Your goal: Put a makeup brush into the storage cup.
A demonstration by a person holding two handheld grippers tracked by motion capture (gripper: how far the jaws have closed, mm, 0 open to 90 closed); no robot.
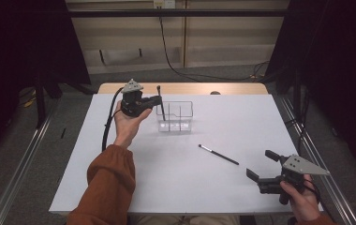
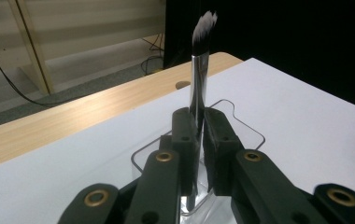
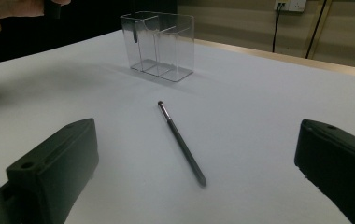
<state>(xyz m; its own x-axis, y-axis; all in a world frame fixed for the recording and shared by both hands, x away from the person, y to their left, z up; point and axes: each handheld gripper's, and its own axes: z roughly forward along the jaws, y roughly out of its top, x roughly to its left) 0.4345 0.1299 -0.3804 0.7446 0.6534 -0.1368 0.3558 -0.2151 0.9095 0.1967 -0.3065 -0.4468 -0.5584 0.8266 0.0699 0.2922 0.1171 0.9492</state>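
Left gripper (image 1: 156, 100) clamps an upright brush (image 2: 199, 88), seemingly inside the clear organizer (image 1: 185, 108); right gripper (image 1: 259, 164) gapes.

Clear glossy plastic organizer (image 1: 175, 116) (smooth)

Black-handled makeup brush with white-tipped bristles (image 2: 199, 79), upright, bristles up, handle end inside clear plastic compartmented holder (image 1: 175, 116) near the table's far edge.

High view: I look forward and down from above the white table (image 1: 176, 168). Left gripper view: close, level over the clear plastic divided holder (image 2: 241, 122). Right gripper view: low, near, facing the same holder (image 3: 159, 44) across the table (image 3: 259, 116), the shared ground.
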